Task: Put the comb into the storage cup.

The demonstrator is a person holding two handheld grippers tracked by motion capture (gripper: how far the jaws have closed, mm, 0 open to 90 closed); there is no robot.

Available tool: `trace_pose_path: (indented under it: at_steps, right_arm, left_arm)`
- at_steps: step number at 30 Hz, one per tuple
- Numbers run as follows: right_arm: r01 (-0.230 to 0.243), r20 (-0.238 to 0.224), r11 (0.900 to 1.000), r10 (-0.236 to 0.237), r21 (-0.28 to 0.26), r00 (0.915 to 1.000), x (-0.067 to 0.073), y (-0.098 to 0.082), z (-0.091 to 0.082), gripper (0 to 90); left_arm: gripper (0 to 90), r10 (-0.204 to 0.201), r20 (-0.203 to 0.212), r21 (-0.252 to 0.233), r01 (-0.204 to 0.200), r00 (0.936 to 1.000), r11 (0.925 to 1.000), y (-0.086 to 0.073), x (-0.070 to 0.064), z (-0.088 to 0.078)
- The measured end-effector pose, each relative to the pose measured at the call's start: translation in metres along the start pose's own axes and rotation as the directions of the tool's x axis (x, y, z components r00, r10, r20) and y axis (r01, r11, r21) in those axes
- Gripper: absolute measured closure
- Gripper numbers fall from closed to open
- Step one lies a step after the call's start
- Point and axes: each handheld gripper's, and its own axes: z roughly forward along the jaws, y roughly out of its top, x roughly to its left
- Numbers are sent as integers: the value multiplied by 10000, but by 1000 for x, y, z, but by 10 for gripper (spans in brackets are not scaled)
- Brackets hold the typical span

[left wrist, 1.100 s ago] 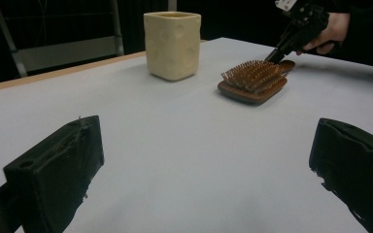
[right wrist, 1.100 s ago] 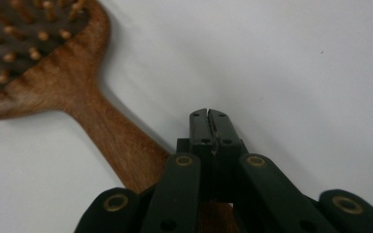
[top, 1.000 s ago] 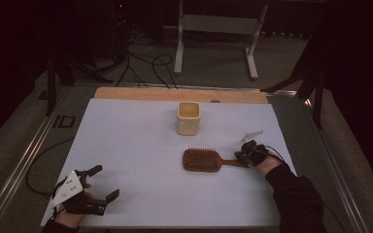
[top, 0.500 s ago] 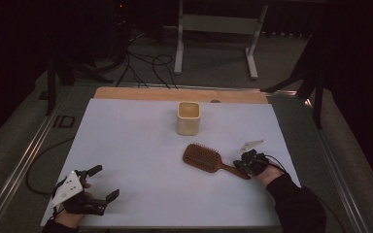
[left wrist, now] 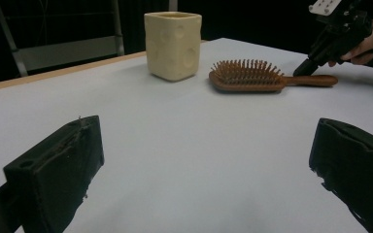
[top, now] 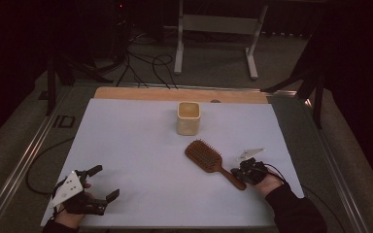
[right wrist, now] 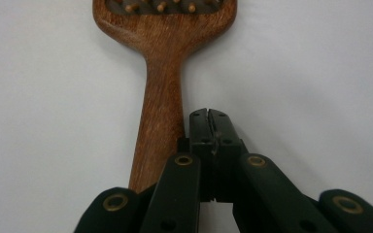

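Observation:
A wooden hairbrush [top: 204,155] lies bristles up on the white table [top: 126,145], slanted, with its handle toward the front right. My right gripper [top: 237,172] is shut with nothing between its jaws. In the right gripper view its tip [right wrist: 209,116] rests against the right side of the brush handle [right wrist: 160,111]. A cream square cup [top: 188,118] stands upright behind the brush. My left gripper [top: 106,181] stays at the front left, open and empty; in its own view the jaws [left wrist: 209,160] stand wide apart, facing the cup [left wrist: 173,44] and brush [left wrist: 245,76].
A wooden strip [top: 179,94] runs along the table's far edge. Metal rails [top: 29,155] flank the table on both sides. Behind it are a white stand [top: 218,24] and cables [top: 145,63] on the floor.
My right gripper moved toward the front edge with the brush handle beside it, and the brush swung from level to slanted. The left gripper kept still.

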Motion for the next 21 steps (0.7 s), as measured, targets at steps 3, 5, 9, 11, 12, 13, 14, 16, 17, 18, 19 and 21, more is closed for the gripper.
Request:
trace_pose_path:
  at_steps: [3, 5, 9, 11, 12, 13, 14, 16, 17, 18, 19, 21]
  right_arm:
    - [-18, 2, 10000, 18, 32, 10000, 2, 0, -1, 900]
    - [-24, -44, 9999, 24, 110, 10000, 5, 0, -1, 900]
    - [16, -91, 9998, -14, 208, 10000, 9, 0, -2, 900]
    - [134, -164, 9997, -130, 213, 9998, 11, 1, -2, 900]
    - [108, -152, 9997, -105, 215, 9998, 12, 1, -1, 900]
    - [100, -139, 9997, -97, 222, 9999, 12, 1, -1, 900]
    - [138, -193, 9996, -134, 229, 9997, 13, 1, -1, 900]
    - [185, -240, 9995, -179, 260, 9996, 17, 1, -2, 900]
    - [280, -235, 9992, -274, 269, 9993, 17, 1, -2, 900]
    - [250, -249, 9994, -244, 233, 9994, 19, 1, -1, 900]
    - [251, -247, 9994, -245, 240, 9994, 20, 1, -1, 900]
    - [279, -288, 9993, -272, 257, 9992, 21, 1, -2, 900]
  left_arm:
    - [0, 1, 3, -2, -1, 10000, 10000, 0, 0, 0]
    - [0, 12, 15, 12, -12, 10000, 10000, 0, 0, 0]
    - [0, 18, 22, -1, -18, 10000, 10000, 0, 0, 1]
    - [0, 24, 22, -2, -24, 10000, 10000, 0, 0, 0]
    - [0, 16, 34, -5, -16, 10000, 10000, 0, 0, 0]
    - [0, 18, 36, -3, -18, 10000, 10000, 0, 0, 1]
    - [0, 29, 35, 3, -29, 10000, 10000, 0, 0, 1]
    - [0, 34, 47, 8, -34, 10000, 10000, 0, 0, 1]
    - [0, 34, 47, 8, -34, 10000, 10000, 0, 0, 1]
    - [0, 45, 61, 13, -45, 10000, 10000, 0, 0, 1]
    - [0, 57, 51, 18, -57, 10000, 10000, 0, 0, 1]
    - [0, 72, 62, 6, -72, 10000, 10000, 0, -1, 1]
